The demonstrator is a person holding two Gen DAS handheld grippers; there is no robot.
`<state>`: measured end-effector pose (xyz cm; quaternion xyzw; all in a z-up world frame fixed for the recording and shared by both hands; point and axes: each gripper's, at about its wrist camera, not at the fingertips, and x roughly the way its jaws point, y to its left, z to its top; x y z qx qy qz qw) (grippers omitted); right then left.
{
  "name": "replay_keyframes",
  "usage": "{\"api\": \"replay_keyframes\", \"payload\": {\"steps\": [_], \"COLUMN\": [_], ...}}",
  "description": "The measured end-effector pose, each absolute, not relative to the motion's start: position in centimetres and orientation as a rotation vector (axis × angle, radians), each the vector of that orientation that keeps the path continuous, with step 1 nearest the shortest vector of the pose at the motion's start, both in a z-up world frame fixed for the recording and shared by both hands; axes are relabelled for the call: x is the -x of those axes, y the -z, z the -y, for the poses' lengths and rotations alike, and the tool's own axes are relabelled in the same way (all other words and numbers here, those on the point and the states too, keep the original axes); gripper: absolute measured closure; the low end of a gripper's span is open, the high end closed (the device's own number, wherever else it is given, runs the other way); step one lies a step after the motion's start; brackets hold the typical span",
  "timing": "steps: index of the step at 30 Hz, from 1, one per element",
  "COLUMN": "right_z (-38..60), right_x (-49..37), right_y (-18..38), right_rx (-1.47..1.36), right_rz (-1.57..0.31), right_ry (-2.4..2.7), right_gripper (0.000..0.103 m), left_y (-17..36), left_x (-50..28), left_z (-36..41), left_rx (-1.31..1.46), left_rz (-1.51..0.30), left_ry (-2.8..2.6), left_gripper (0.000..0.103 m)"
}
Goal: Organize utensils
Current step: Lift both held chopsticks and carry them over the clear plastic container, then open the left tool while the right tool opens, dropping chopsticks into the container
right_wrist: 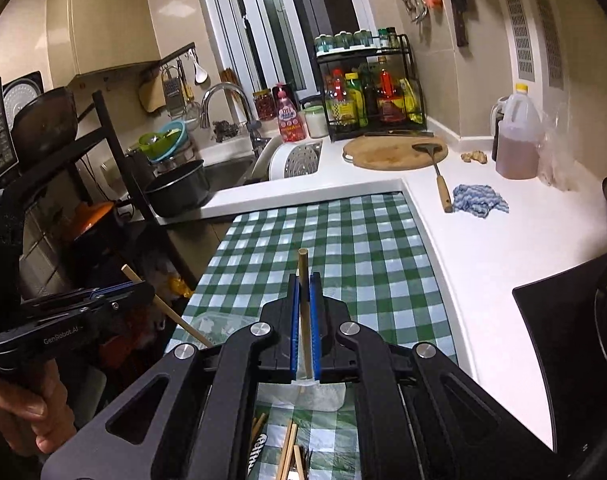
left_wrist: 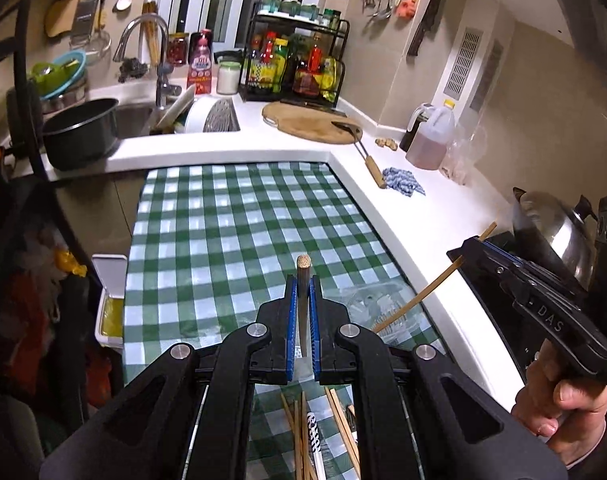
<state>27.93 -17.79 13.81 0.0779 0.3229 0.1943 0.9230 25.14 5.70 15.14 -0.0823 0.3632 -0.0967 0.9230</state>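
Both tongs are clamped on chopsticks. Left tongs (left_wrist: 302,280) pinch a darker chopstick (left_wrist: 303,268) between their blue pads, its blunt end poking up past the tips; right tongs (right_wrist: 303,284) squeeze a pale bamboo chopstick (right_wrist: 302,264) the same way. Each stick is held near its thick end, probably so the long thin part hangs free below and can be steered into a holder. Taking the green checked table (left_wrist: 231,216) as the landmark: both held sticks hover above its near end, and the loose chopsticks (left_wrist: 299,432) left to sort lie on it just under the tongs, beside a clear plastic tray (left_wrist: 373,300) towards the white counter edge. That tray looks like the likely place to put them, though this is a guess.
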Motion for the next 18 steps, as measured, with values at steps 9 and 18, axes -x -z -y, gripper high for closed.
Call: {"api": "replay_keyframes", "payload": {"steps": [9, 18], "right_z": [17.8, 19.2], "right_x": [-25.4, -20.1], "right_y": [-13.7, -16.3], "right_rx": [-0.085, -0.047], "right_rz": [-0.651, -0.518], "right_ry": [-0.338, -0.287], "right_gripper": [0.057, 0.057], "left_y": [-15.3, -18.0], "left_x": [-21.8, -16.2], "left_z": [-6.2, -5.3], "left_rx": [0.190, 0.136], "left_rz": [-0.656, -0.489], "left_ry": [0.127, 0.107], "left_gripper": [0.062, 0.057]}}
